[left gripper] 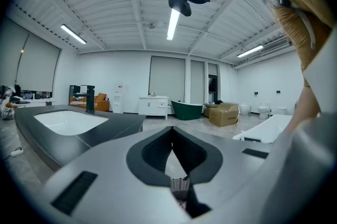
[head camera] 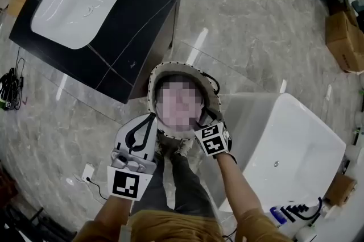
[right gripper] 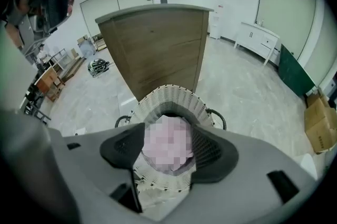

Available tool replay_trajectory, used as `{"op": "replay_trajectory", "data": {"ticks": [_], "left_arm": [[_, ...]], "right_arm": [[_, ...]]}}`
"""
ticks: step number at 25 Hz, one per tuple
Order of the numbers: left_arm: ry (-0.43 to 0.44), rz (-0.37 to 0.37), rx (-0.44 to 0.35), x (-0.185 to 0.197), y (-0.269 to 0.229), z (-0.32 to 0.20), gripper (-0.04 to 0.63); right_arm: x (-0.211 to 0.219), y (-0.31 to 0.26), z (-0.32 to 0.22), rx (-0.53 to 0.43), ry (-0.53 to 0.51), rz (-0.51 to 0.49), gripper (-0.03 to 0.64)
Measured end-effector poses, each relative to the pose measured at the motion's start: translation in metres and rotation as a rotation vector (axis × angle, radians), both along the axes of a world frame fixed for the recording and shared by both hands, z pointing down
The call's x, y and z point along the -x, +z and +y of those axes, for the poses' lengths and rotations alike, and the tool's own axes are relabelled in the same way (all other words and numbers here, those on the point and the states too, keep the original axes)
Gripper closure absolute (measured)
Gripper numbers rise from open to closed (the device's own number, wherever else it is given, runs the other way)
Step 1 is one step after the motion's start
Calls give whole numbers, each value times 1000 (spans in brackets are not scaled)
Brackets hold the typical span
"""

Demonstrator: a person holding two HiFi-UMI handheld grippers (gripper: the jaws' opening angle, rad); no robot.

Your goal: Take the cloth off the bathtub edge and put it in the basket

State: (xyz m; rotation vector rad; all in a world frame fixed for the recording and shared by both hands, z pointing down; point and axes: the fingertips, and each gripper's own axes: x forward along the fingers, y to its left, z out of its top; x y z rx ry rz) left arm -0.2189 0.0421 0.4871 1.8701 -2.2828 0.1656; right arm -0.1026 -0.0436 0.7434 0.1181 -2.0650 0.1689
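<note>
Head view looks straight down on the wicker basket (head camera: 170, 67); right gripper view peers into it close; left gripper view faces level, past the black vanity (left gripper: 105, 125).

grey marbled floor (head camera: 250, 19) carries a white woven basket (head camera: 182, 64), white bathtub (head camera: 296, 138), black sink cabinet (head camera: 142, 13), cardboard boxes (head camera: 344, 36).

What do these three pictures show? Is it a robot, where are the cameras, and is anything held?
No robot: a person holds a two-jaw gripper in each hand. One picture comes from a camera on the head, looking down; the other two from cameras on the grippers. On the grey stone floor stand a white woven basket, a black vanity with a white basin, and a white bathtub. The left gripper is shut and empty. The right gripper is open, aimed into the basket, holding nothing. A blur hides what lies in the basket.
</note>
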Motion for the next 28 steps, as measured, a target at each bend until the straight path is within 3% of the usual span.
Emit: {"op": "replay_trajectory", "data": {"ticks": [7, 12, 17, 28], "left_arm": [[23, -22, -47, -6, -61, -5, 588], [39, -30, -110, -6, -102, -18, 588], [66, -39, -134, -15, -141, -22, 588], [104, -81, -221, -26, -215, -23, 588]], "right_arm": [[0, -92, -3, 11, 90, -80, 434], [-6, -147, -24, -45, 181, -150, 549], [-11, -205, -34, -82, 203, -209, 612], [-8, -323, -64, -158, 272, -385, 612]]}}
